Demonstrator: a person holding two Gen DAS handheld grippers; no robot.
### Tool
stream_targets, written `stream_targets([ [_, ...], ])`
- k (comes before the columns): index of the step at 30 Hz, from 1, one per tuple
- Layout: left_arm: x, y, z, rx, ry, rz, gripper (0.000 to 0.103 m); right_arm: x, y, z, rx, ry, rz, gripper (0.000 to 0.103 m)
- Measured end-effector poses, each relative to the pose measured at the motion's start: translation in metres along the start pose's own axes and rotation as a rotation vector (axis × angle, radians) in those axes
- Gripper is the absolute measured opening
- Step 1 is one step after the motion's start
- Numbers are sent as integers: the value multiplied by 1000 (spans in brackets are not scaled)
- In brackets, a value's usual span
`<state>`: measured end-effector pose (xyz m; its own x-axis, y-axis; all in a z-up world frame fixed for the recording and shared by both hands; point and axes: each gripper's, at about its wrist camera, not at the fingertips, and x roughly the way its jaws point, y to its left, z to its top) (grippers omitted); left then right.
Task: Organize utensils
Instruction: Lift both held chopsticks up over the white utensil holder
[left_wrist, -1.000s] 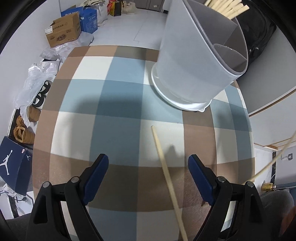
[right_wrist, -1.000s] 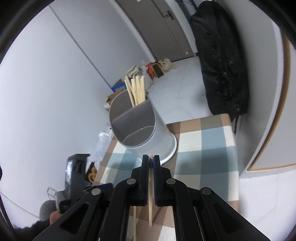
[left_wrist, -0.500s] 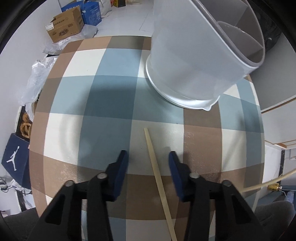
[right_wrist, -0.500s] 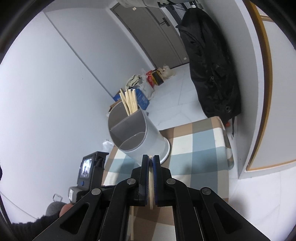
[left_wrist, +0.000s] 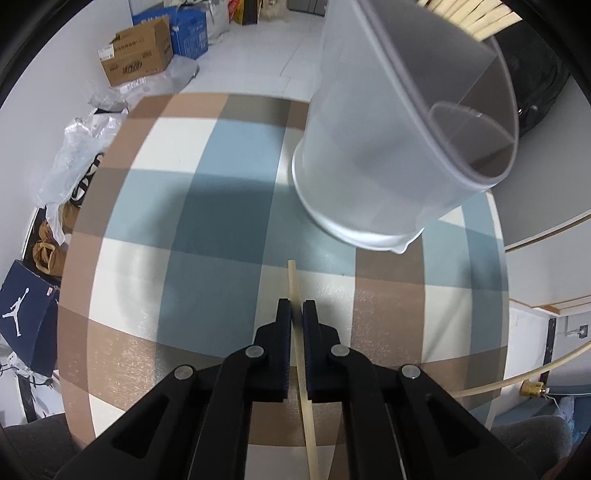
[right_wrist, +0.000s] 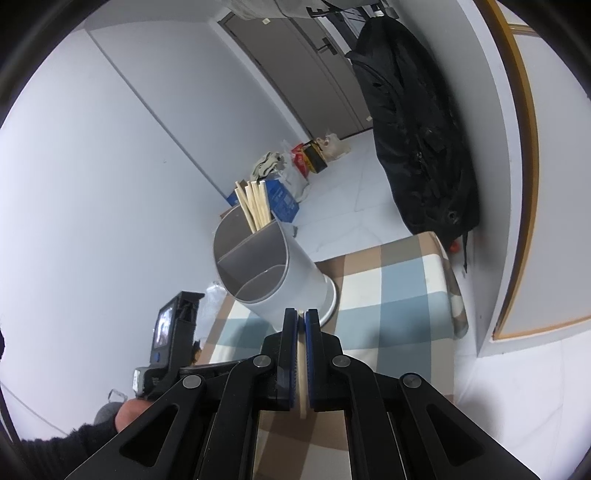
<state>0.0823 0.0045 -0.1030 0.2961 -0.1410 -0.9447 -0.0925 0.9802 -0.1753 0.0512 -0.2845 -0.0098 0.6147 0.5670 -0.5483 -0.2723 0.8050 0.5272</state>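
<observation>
A pale wooden chopstick (left_wrist: 293, 280) lies on the checked tablecloth (left_wrist: 184, 229). My left gripper (left_wrist: 296, 308) is shut on it near its far end. A grey divided utensil holder (left_wrist: 388, 147) stands just beyond, with several chopsticks (left_wrist: 476, 22) in its far compartment. My right gripper (right_wrist: 301, 317) is shut on a second chopstick (right_wrist: 302, 369) and holds it above the table, in front of the holder (right_wrist: 266, 273). That chopstick also shows at the right edge of the left wrist view (left_wrist: 517, 380).
The small table (right_wrist: 399, 280) has a drop on all sides. Cardboard boxes (left_wrist: 136, 62), plastic bags (left_wrist: 74, 147) and a shoebox (left_wrist: 26, 317) lie on the floor to the left. A black bag (right_wrist: 417, 140) hangs by the wall beyond the table.
My left gripper has shut from wide open onto the chopstick on the table. My right gripper has risen with its chopstick and pulled back from the holder.
</observation>
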Motion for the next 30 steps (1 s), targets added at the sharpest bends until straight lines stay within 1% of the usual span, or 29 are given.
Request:
stream_targets([
  [5, -12, -10, -2, 14, -59, -1, 2, -2, 1, 0, -8, -7, -1, 3],
  [12, -38, -17, -7, 29, -147, -32, 2, -4, 6, 0, -17, -12, -8, 3],
  [17, -52, -6, -1, 33, -211, -60, 2, -5, 13, 0, -29, -16, -8, 3],
  [25, -87, -9, -14, 71, -350, -91, 2, -7, 28, -1, -61, -21, 0, 3],
  [30, -98, -8, -17, 88, -402, -102, 2, -7, 40, 1, -87, -27, 3, 3],
])
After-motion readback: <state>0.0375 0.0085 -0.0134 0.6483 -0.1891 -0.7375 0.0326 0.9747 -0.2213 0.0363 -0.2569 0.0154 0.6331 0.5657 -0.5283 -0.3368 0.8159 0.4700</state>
